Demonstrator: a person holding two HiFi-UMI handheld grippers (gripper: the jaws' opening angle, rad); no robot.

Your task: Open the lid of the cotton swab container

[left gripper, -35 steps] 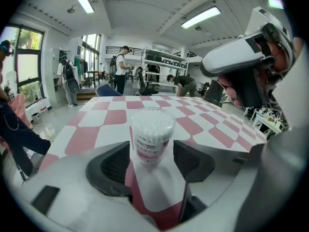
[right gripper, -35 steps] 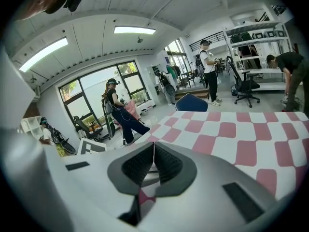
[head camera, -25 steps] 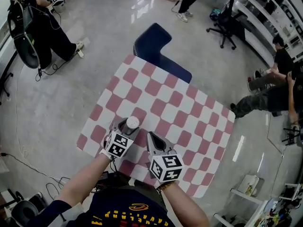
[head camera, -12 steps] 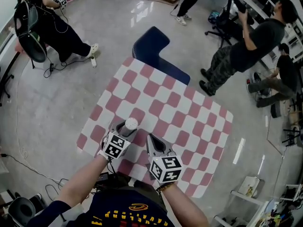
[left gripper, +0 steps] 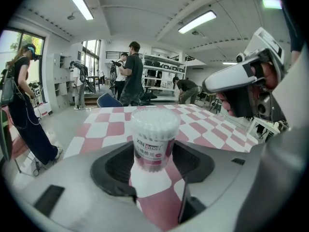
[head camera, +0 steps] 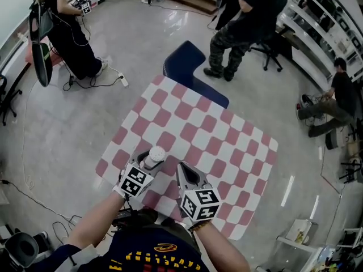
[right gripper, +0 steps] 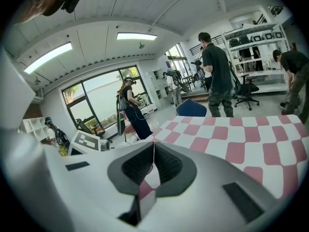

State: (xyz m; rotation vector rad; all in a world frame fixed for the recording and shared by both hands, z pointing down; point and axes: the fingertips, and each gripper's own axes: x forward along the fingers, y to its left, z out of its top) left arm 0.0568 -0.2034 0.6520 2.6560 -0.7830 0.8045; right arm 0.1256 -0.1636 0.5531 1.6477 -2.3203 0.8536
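**Left gripper holds the swab tub, right gripper is shut tight**

The person holds one gripper in each hand over the near edge of a table (head camera: 227, 135). The table has a cloth with red and white squares.

The left gripper (head camera: 150, 162) has the cotton swab container (left gripper: 154, 139) between its two jaws. The dark pads press on both sides of the tub, low down near its bottom. The tub stands up straight. It is clear plastic, packed full of white swabs, with a label on the front. From the head view its round top looks white. The lid looks to be on.

The right gripper (right gripper: 153, 151) is just beside the left one, on its right. Its two jaws are pressed together, and nothing is between them. It does not touch the tub. In the left gripper view it shows up high on the right side.

A blue chair (head camera: 187, 61) stands at the far edge of the table. A person in dark clothes (head camera: 244, 16) stands past the chair. Another person (head camera: 62, 21) stands far off to the left. A third person (head camera: 334, 95) bends low by the shelves (head camera: 317, 16) on the right.
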